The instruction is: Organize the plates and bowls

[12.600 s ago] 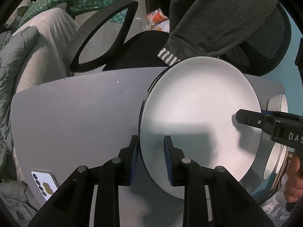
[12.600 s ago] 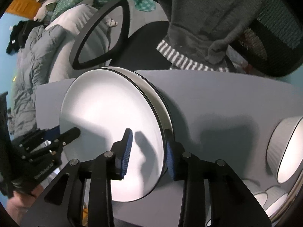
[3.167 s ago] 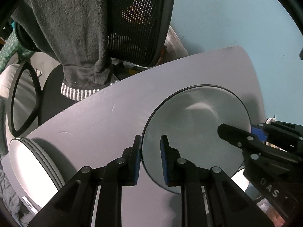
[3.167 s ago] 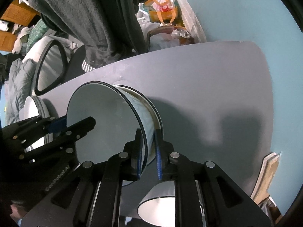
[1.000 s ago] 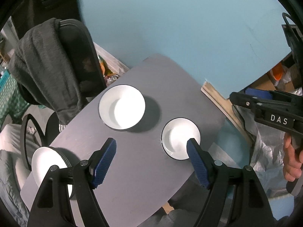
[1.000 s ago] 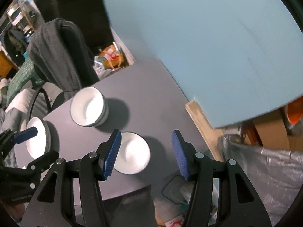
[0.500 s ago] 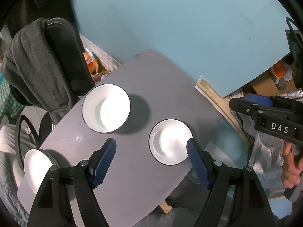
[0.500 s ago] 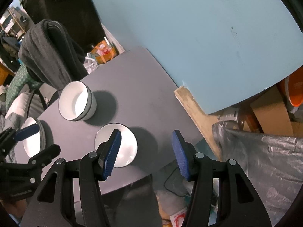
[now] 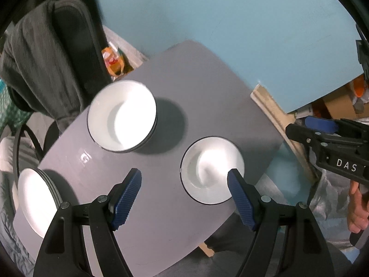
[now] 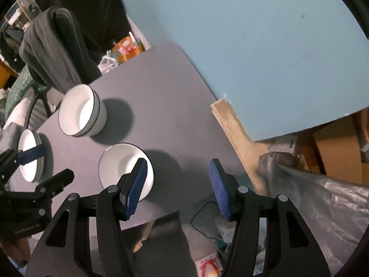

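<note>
Three groups of white, dark-rimmed dishes sit on a grey table (image 9: 207, 97). A stack of large bowls (image 9: 122, 118) stands at the far left; it also shows in the right wrist view (image 10: 80, 113). A smaller shallow bowl (image 9: 211, 173) sits near the front edge, also in the right wrist view (image 10: 122, 166). A stack of plates (image 9: 37, 204) lies at the left end, also in the right wrist view (image 10: 28, 154). My left gripper (image 9: 184, 196) is open and empty, high above the table. My right gripper (image 10: 177, 184) is open and empty, above the table's right edge.
A black office chair with a grey sweater (image 9: 41, 53) draped on it stands behind the table. A light blue wall (image 9: 230, 11) runs along the far side. A wooden board (image 10: 233, 124), cardboard boxes (image 10: 334, 147) and plastic sheeting (image 10: 311, 207) lie to the right.
Earlier both grippers held plates, then a bowl together; now both are open and empty. Over the last second both views have closed in slightly on the dishes, which have not moved.
</note>
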Demonstrator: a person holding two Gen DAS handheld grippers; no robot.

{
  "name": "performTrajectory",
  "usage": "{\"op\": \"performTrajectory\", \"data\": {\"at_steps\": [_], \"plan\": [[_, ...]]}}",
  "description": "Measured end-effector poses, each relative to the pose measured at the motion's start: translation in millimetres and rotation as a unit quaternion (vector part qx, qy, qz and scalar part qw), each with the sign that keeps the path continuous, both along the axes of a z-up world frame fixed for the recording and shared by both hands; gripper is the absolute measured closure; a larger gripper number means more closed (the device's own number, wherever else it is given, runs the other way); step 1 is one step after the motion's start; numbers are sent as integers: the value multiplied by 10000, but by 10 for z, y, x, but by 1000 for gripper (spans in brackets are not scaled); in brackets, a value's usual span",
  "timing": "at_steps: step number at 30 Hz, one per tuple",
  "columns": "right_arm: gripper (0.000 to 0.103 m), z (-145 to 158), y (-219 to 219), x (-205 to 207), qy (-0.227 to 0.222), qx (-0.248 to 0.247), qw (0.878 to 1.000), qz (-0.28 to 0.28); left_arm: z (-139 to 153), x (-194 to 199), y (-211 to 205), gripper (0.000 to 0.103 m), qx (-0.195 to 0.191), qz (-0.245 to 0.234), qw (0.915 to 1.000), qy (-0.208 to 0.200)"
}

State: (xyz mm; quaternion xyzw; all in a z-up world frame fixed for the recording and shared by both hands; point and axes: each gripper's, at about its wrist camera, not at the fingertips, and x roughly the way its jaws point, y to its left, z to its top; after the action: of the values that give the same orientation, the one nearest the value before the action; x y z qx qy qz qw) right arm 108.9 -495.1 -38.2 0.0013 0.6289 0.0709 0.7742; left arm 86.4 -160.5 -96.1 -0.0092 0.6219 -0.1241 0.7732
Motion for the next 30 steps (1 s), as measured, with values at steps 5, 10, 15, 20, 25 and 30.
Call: {"op": "performTrajectory", "data": {"at_steps": [5, 10, 15, 20, 25, 30], "plan": [[49, -302, 7, 49, 243, 161, 9995, 113, -266, -3, -3, 25, 80, 70, 9998, 168], [49, -573, 84, 92, 381, 210, 9986, 297, -529, -26, -23, 25, 120, 133, 9993, 333], [49, -809, 201, 103, 509, 278, 9969, 541, -726, -51, -57, 25, 109, 163, 9988, 455], [49, -1030, 333, 122, 596, 230, 9949, 785, -904, -43, -54, 25, 17, 354, 9975, 616], [49, -1214, 413, 149, 742, 285, 9931, 867, -1071, -3, 4, 25, -134, 651, 9943, 833], [49, -1335, 451, 188, 812, 334, 9923, 875, -1168, 19, 17, 26, -175, 811, 9920, 950]]}}
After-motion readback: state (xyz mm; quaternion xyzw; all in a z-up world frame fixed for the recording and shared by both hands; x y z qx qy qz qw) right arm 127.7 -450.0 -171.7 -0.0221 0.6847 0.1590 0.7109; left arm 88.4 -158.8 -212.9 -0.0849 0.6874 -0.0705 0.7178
